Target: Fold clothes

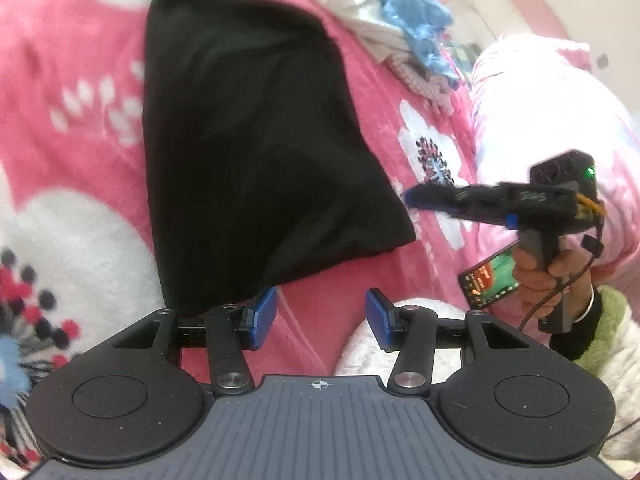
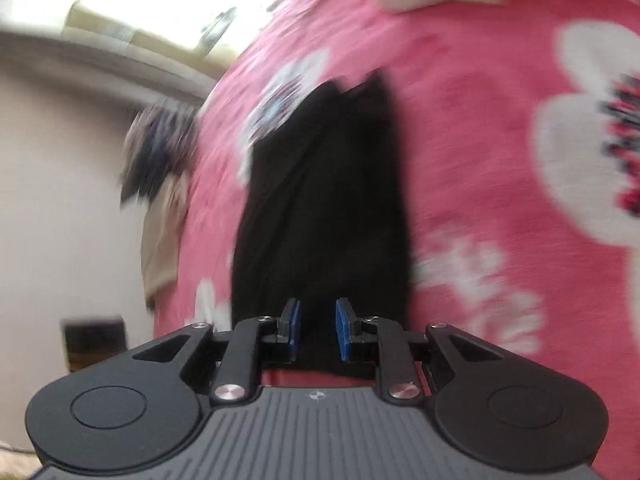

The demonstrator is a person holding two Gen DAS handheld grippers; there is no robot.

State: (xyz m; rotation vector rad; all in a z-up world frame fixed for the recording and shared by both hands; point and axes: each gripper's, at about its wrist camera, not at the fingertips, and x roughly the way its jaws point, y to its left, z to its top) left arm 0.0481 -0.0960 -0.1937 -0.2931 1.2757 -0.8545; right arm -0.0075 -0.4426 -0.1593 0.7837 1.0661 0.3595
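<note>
Lying flat on a pink blanket [image 1: 340,272] with white flowers, the black garment [image 1: 248,152] is folded into a long dark shape. The left gripper [image 1: 320,316] hangs just off the garment's near corner, its blue pads spread with only blanket between them. The right gripper [image 1: 412,196], held in a hand [image 1: 548,276] by its grip, points its tips at the garment's right edge; whether they touch the cloth I cannot tell. Seen from its own camera, its pads [image 2: 343,328] stand a little apart over the garment's near end, clamping nothing. Beyond the garment's far right corner sits a heap of white and blue clothes [image 1: 400,28].
</note>
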